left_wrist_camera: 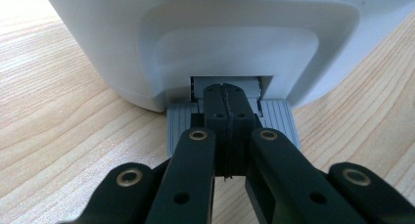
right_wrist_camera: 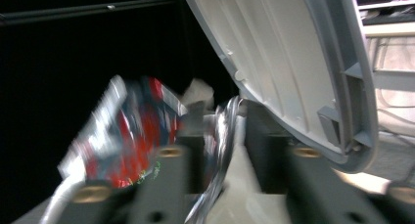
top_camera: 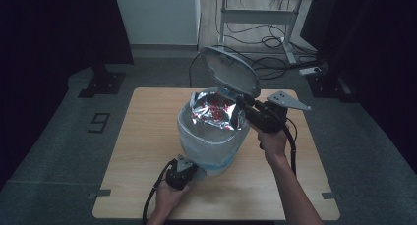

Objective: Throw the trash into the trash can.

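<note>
Evidently the bin stood mid-counter, lid raised by the left gripper, jaws pressed together on its pedal, while the right gripper, jaws spread, dropped a foil wrapper inside; next, probably, withdrawing and releasing the pedal; no writing was legible.
</note>
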The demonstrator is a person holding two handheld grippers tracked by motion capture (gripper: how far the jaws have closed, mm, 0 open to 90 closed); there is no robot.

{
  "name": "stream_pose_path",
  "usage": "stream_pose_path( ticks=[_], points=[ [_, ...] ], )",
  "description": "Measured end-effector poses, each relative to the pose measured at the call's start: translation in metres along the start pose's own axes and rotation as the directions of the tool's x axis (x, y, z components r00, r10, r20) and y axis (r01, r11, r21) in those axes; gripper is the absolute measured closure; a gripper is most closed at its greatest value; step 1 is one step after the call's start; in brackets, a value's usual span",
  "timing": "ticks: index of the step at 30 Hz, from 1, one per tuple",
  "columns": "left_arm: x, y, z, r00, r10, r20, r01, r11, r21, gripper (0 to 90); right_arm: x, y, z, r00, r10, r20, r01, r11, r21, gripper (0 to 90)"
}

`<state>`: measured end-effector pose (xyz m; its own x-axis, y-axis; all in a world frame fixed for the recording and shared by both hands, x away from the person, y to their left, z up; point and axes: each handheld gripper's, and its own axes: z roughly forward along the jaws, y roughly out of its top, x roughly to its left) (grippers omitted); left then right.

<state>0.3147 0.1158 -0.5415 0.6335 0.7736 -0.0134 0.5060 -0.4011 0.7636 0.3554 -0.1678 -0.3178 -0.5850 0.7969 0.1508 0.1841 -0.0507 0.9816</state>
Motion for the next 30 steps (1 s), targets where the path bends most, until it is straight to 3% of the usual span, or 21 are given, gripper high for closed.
stream_pose_path(
  ticks=[1, 5, 12, 30],
  points=[
    [0.000, 0.000, 0.000, 1.0000, 0.000, 0.000, 0.000, 1.0000, 0.000, 90.0, 0.001, -0.001, -0.001, 0.9998, -0.017, 0.014, 0.017, 1.000, -0.006, 60.1],
    [0.000, 0.000, 0.000, 1.0000, 0.001, 0.000, -0.001, 1.0000, 0.000, 90.0, 0.002, -0.002, -0.005, 0.9992, -0.039, 0.013, 0.039, 0.999, -0.010, 54.9],
    [0.000, 0.000, 0.000, 1.0000, 0.000, 0.000, 0.000, 1.0000, 0.000, 90.0, -0.001, -0.005, -0.016, 0.9981, -0.062, -0.004, 0.062, 0.998, 0.000, 54.4],
    [0.000, 0.000, 0.000, 1.0000, -0.004, 0.000, 0.004, 1.0000, 0.002, 90.0, -0.024, -0.030, -0.045, 0.9989, -0.047, -0.007, 0.047, 0.999, 0.025, 54.6]
  ],
)
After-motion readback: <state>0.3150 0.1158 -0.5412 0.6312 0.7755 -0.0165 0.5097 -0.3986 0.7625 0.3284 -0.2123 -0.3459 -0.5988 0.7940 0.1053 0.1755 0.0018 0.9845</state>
